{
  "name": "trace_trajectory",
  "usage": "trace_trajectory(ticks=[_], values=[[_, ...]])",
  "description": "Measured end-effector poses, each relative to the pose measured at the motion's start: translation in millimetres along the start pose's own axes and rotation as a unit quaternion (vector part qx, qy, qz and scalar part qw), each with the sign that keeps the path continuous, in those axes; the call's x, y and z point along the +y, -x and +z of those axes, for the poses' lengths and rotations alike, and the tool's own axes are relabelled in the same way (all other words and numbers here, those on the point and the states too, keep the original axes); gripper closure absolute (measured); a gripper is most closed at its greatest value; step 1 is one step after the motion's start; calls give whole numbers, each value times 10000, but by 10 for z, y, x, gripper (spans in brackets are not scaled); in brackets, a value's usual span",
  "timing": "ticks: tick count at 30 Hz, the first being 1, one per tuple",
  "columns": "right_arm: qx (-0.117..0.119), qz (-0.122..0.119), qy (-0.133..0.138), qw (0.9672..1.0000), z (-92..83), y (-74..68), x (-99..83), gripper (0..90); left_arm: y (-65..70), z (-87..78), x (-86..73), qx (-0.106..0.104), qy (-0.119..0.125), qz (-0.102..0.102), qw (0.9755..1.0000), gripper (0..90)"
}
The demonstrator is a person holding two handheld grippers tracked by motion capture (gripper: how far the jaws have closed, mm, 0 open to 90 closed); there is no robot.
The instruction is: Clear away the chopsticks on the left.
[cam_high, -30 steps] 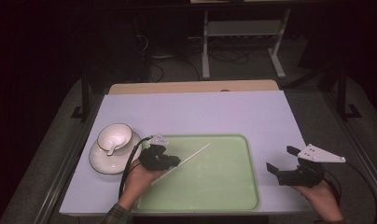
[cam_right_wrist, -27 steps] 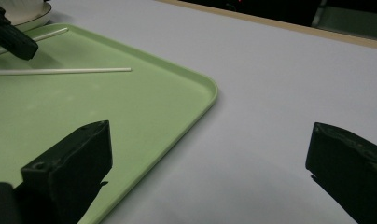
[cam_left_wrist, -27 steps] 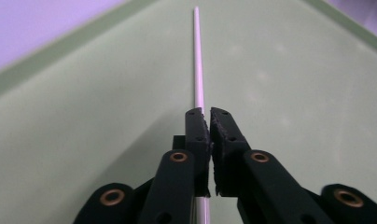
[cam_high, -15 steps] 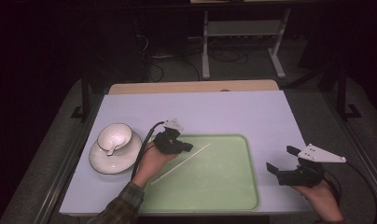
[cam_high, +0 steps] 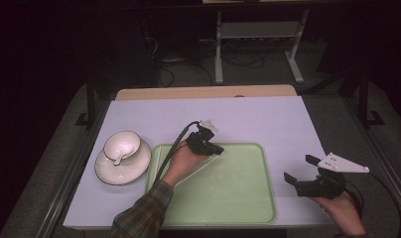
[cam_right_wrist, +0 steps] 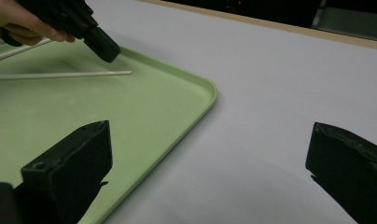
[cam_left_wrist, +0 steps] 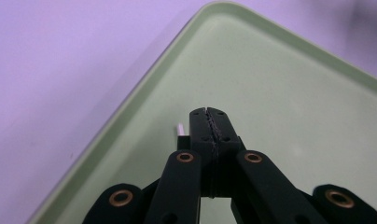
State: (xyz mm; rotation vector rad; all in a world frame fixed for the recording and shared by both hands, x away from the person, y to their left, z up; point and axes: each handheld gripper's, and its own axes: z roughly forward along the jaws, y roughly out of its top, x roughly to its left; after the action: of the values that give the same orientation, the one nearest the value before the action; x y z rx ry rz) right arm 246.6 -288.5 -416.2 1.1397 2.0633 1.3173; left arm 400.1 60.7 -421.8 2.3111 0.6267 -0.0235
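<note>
While two white chopsticks [cam_right_wrist: 60, 73] lay on the green tray [cam_high: 238, 198], I had my left gripper [cam_high: 214, 148] near the tray's far rim, jaws shut tight on one stick's end. My right gripper [cam_high: 300, 171] hovered off the tray's right edge, jaws wide and empty. One cup [cam_high: 121, 145] sat on one saucer [cam_high: 124, 171] left on the bench [cam_high: 268, 119].
</note>
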Motion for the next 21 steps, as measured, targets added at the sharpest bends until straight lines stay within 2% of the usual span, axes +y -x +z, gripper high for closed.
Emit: trace_trajectory(ticks=[5, 11, 16, 21], values=[[-4, 14, 20, 10000, -9, 11, 2, 0, -3, 127, 76, -23, -66, -10, 10000, 899], [-7, 20, 5, 10000, -10, 22, -4, 0, -43, 203, 54, 5, -149, -133, 9998, 899], [-15, 22, 16, 10000, -12, 22, -1, 0, -80, 197, 38, 160, -214, -182, 9995, 900], [-25, 21, 4, 10000, -10, 21, -1, 0, -116, 176, 18, 356, -291, -133, 9989, 899]])
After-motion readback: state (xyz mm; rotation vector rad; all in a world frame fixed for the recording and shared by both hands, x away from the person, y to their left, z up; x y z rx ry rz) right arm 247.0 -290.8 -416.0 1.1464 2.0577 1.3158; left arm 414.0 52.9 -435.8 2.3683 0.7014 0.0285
